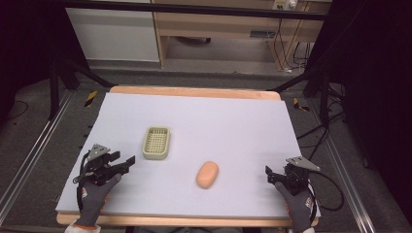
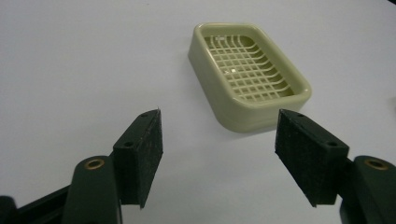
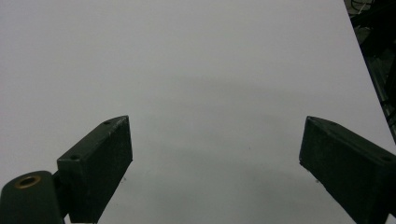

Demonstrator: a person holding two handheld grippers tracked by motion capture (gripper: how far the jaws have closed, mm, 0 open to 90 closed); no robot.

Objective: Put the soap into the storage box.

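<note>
Pale sheeting covered the table [image 1: 194, 116]. Just ahead of the left gripper [image 2: 218, 140], jaws spread and empty, sat the soap dish [image 2: 247, 77], probably light, rigid plastic; pinch its long walls. Right gripper [image 3: 215, 154] gaped empty.

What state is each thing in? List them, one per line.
Soap dish: upright, empty, on the table sheet.
Soap bar: lying flat on the sheet, apart from the dish, untouched.
Left tool: open, nothing between its jaws, pointed at the dish.
Right tool: open, holding nothing, over bare sheet.
</note>
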